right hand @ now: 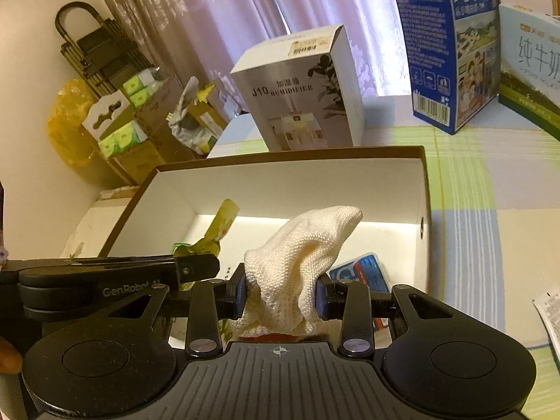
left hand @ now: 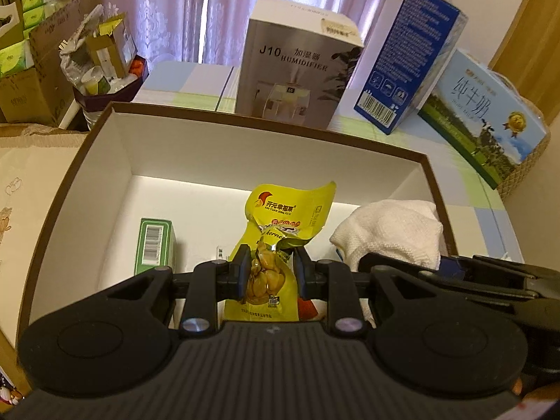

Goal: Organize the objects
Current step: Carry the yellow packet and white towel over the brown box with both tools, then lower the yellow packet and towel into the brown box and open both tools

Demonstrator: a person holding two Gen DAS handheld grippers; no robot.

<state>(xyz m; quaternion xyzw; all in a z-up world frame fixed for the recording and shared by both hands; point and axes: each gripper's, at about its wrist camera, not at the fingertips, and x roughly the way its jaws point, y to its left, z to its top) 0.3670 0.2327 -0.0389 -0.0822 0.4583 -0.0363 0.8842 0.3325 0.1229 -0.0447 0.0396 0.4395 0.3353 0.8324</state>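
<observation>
Over the box [left hand: 105, 161], left gripper [left hand: 272, 273] pinches crinkly pouch [left hand: 280, 224] (right gripper [right hand: 280, 292]: knitted cloth [right hand: 301, 255]).

Glossy snack packet [left hand: 280, 231], knitted cloth [right hand: 301, 255]

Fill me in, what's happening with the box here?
A person is working two handheld grippers over an open brown box. The left gripper is shut on a yellow snack packet; the right gripper is shut on a white cloth. Both items are held inside the box, beside each other. A green carton and a blue packet already lie on the box floor.
</observation>
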